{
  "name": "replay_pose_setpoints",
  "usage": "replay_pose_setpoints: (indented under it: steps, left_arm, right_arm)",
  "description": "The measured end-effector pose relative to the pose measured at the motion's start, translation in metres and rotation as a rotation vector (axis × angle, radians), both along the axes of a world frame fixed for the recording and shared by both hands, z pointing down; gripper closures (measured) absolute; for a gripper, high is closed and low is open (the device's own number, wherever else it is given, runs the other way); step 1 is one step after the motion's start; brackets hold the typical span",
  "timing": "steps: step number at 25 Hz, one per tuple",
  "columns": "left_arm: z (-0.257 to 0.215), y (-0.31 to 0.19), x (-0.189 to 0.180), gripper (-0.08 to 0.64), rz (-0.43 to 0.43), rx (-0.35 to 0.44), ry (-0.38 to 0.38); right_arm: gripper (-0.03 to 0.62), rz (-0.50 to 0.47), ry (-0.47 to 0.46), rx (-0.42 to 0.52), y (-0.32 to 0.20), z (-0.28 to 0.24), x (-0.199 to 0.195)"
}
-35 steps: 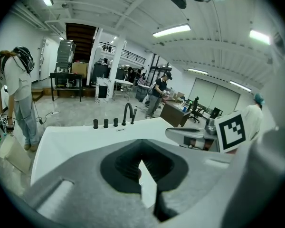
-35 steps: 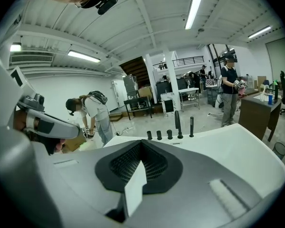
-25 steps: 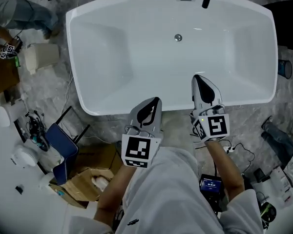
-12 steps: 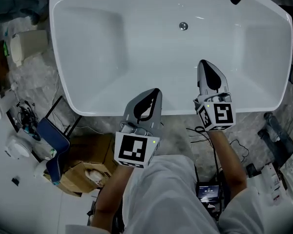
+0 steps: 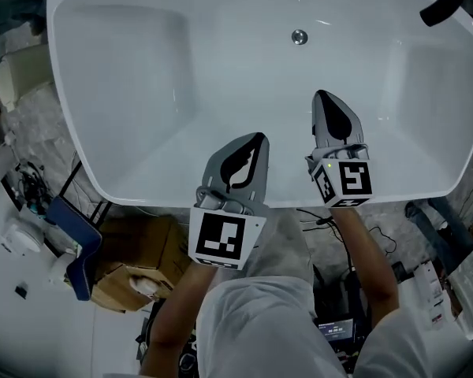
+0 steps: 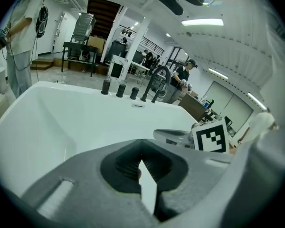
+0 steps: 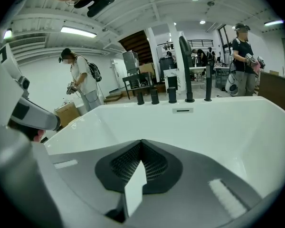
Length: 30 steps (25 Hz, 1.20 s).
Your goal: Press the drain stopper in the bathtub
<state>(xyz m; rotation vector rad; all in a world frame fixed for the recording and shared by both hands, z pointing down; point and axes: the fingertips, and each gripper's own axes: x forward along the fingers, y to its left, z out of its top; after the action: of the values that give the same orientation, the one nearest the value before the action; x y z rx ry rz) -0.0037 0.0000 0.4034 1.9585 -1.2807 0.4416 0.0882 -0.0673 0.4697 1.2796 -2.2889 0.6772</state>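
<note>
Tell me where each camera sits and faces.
Head view: on the person's head, looking down into the bathtub at the drain stopper; forearms, left tool and right tool show.
Left gripper view: on the left tool, looking along its closed jaws across the bathtub to the black taps; right tool shows.
Right gripper view: on the right tool, facing those taps over closed jaws.
Shared: both gripper views see the taps.

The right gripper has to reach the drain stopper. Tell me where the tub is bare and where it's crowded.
Bare: the tub floor between the right gripper and the drain stopper, and the left basin beyond the left gripper. Crowded: the far rim with its taps, and around the cardboard box.
</note>
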Motion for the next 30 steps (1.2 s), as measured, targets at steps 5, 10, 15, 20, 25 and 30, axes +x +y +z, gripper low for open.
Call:
replay_pose_setpoints:
  steps: [5, 10, 15, 20, 25, 30]
  left_arm:
    - [0.059, -0.009, 0.008, 0.561, 0.029, -0.064, -0.009]
    - [0.110, -0.026, 0.014, 0.561, 0.041, -0.057, -0.021]
    - [0.141, -0.035, 0.020, 0.561, 0.042, -0.052, -0.011]
    - [0.175, -0.036, 0.024, 0.561, 0.049, -0.050, -0.008]
    - [0.212, -0.035, 0.028, 0.561, 0.033, -0.078, 0.019]
    - [0.244, -0.034, 0.027, 0.561, 0.027, -0.077, 0.024]
  right_arm:
    - [0.591, -0.003, 0.022, -0.016, -0.017, 0.052, 0.007]
    - [0.590, 0.004, 0.031, -0.021, -0.035, 0.100, 0.010]
    - [0.591, 0.008, 0.053, -0.015, -0.045, 0.135, 0.012]
    - [0.591, -0.007, 0.054, -0.030, -0.055, 0.177, 0.014]
    - [0.591, -0.008, 0.063, -0.073, -0.064, 0.221, 0.019]
    - [0.591, -0.020, 0.088, -0.094, -0.069, 0.265, 0.017]
